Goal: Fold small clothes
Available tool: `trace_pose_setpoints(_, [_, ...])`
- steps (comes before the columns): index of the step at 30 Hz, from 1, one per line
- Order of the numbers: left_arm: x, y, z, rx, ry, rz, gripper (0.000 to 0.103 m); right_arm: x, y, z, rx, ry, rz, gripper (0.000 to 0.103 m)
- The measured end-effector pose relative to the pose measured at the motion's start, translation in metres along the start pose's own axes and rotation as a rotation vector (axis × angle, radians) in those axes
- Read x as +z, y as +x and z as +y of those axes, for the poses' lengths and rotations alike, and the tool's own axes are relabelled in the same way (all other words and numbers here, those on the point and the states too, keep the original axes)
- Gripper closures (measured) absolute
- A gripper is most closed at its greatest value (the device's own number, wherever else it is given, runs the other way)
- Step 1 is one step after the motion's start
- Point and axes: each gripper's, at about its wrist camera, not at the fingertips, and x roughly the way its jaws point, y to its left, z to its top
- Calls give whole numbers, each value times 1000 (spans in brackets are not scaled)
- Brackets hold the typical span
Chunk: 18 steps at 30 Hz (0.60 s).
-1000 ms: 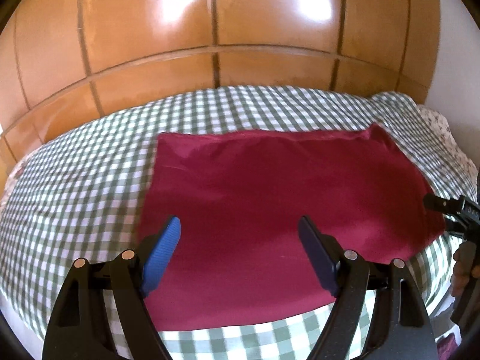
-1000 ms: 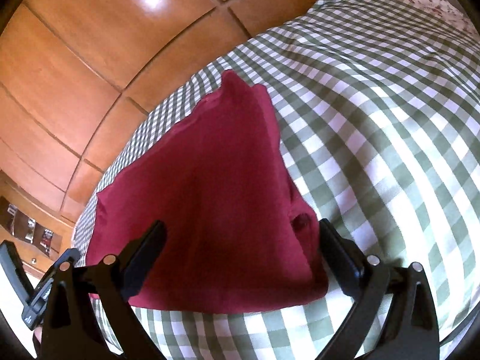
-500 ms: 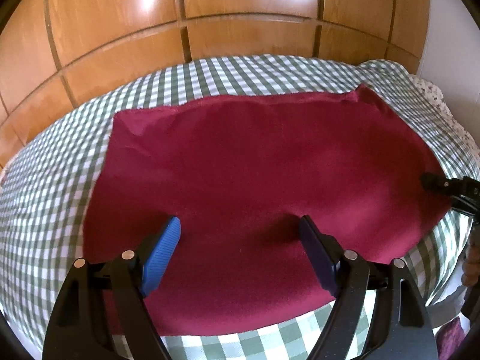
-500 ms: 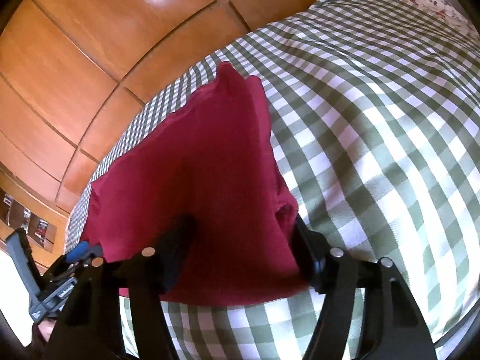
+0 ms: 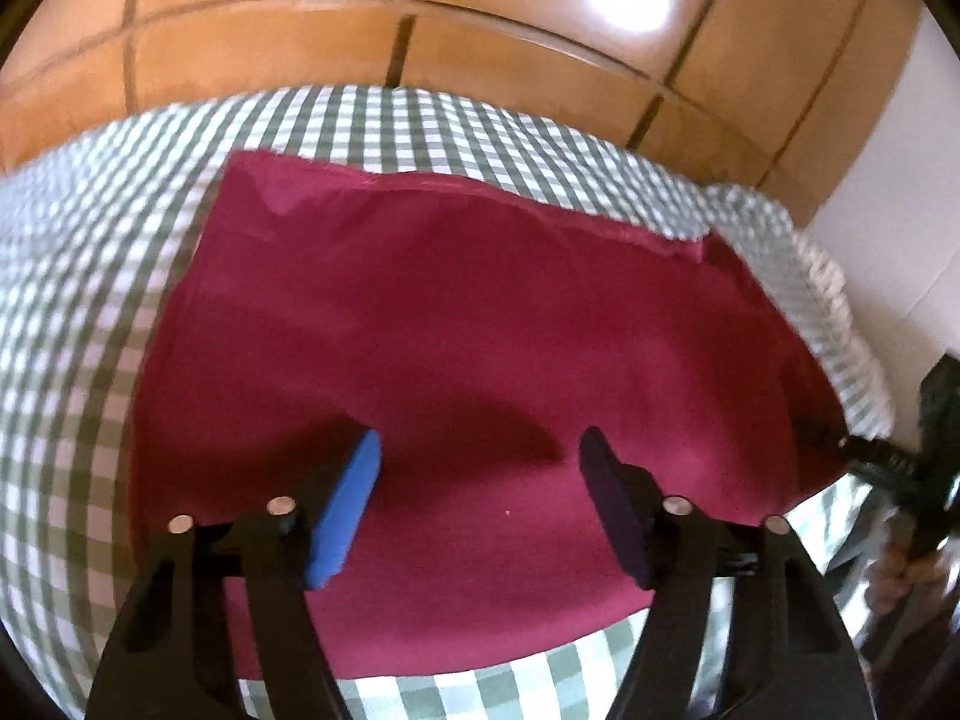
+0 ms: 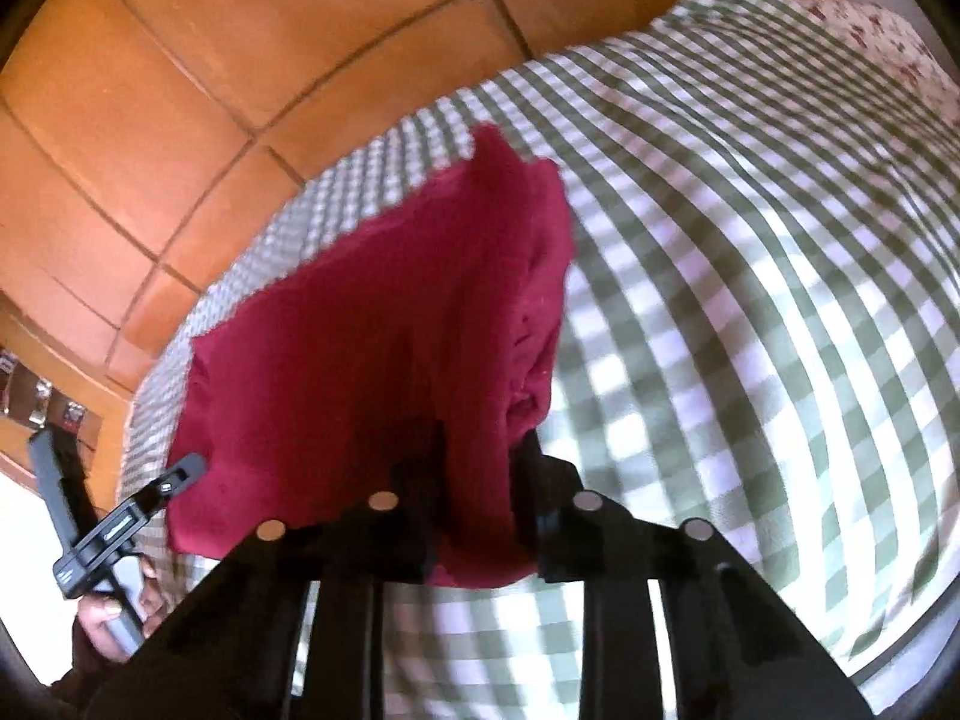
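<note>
Left wrist view shows the left gripper point(image 5: 480, 468) nearest, its fingers spread wide above the near part of the crimson garment point(image 5: 468, 324), touching nothing. That garment lies spread flat on the green checked bedspread point(image 5: 78, 324), with the wooden headboard point(image 5: 360, 0) beyond. From the right wrist view, the right gripper point(image 6: 480, 450) is pinched onto the garment's near right corner, where the cloth bunches between the fingers. Farther right lies a floral pillow point(image 6: 870, 42).
</note>
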Motion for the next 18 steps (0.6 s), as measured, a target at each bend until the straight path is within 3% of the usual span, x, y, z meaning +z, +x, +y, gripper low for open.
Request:
trace_pose_setpoints(7, [4, -17, 24, -140, -76, 8, 45, 14, -14, 79, 125, -156, -33, 89])
trace_pose_setpoints(10, [5, -29, 33, -157, -79, -15, 45, 13, -10, 129, 184, -260, -28, 91])
trace_pose_setpoints(18, [11, -75, 97, -300, -235, -103, 45, -24, 36, 244, 344, -506, 83, 92])
